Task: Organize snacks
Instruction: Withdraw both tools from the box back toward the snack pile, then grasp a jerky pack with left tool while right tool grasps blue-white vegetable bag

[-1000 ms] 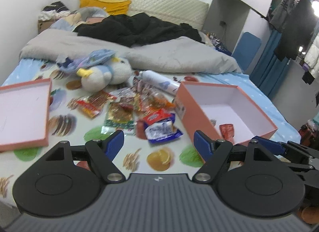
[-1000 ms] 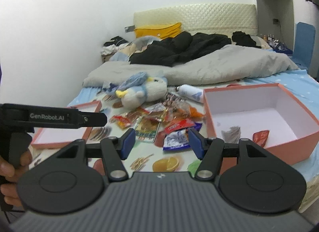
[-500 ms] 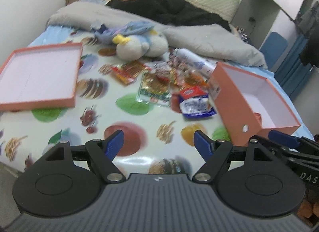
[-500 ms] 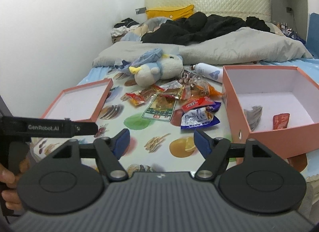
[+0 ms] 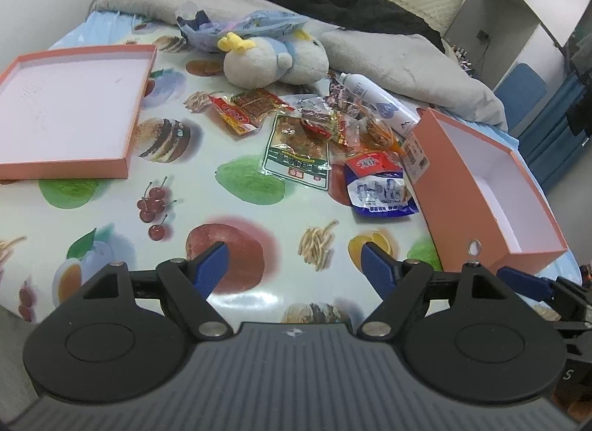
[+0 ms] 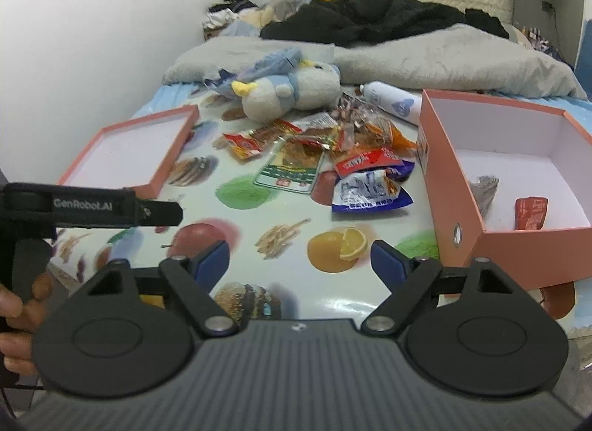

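A pile of snack packets lies on the fruit-print sheet: a blue-and-white packet (image 5: 381, 192) (image 6: 366, 190), a green-edged clear packet (image 5: 298, 149) (image 6: 292, 162) and a red packet (image 5: 244, 109) (image 6: 251, 140). An open salmon box (image 5: 449, 186) (image 6: 444, 186) stands to their right, with a grey packet (image 6: 484, 190) and a red packet (image 6: 531, 210) inside. My left gripper (image 5: 294, 262) is open and empty, near the front of the sheet. My right gripper (image 6: 299, 260) is open and empty, short of the blue-and-white packet.
The box lid (image 5: 66, 112) (image 6: 133, 149) lies upturned at the left. A plush toy (image 5: 273, 60) (image 6: 292, 88) and a white bottle (image 5: 373, 101) (image 6: 394, 103) lie behind the snacks. A grey blanket (image 6: 444, 60) and black clothes cover the far bed.
Both grippers have risen and tilted down over the bed, so the snacks and box show more from above. Both stay open and empty.
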Demonstrator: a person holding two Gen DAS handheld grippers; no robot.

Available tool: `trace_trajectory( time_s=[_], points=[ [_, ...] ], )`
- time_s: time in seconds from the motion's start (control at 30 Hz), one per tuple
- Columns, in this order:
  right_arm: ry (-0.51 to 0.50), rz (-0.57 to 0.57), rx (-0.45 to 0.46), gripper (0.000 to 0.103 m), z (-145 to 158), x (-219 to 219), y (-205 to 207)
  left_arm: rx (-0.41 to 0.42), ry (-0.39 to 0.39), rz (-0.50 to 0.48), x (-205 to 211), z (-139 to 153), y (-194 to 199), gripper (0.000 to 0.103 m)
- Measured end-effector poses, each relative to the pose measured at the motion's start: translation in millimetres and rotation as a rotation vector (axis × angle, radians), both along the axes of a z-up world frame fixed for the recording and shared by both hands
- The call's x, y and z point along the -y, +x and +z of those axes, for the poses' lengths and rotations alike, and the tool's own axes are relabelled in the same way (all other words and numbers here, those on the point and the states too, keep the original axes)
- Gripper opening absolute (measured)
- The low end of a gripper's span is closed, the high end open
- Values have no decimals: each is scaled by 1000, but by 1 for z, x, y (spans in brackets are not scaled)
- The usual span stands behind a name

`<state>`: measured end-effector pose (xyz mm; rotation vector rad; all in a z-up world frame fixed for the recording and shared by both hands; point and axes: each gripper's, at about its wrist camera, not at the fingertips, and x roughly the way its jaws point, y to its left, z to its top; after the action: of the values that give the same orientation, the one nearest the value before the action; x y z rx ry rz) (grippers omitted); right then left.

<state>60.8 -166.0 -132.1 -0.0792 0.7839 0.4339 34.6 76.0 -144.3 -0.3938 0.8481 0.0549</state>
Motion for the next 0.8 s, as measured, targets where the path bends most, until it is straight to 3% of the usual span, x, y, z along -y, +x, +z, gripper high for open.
trace_trajectory(
  time_s=[0.43,0.8],
  points=[
    [-60,-35,-56,85,-31,-17,85,-58,-45,-20,-10,-34,104,83],
    [-119,-72,-80,85,-69,-24,160,-72,-33,-77,-5,-68,201,86]
  ],
)
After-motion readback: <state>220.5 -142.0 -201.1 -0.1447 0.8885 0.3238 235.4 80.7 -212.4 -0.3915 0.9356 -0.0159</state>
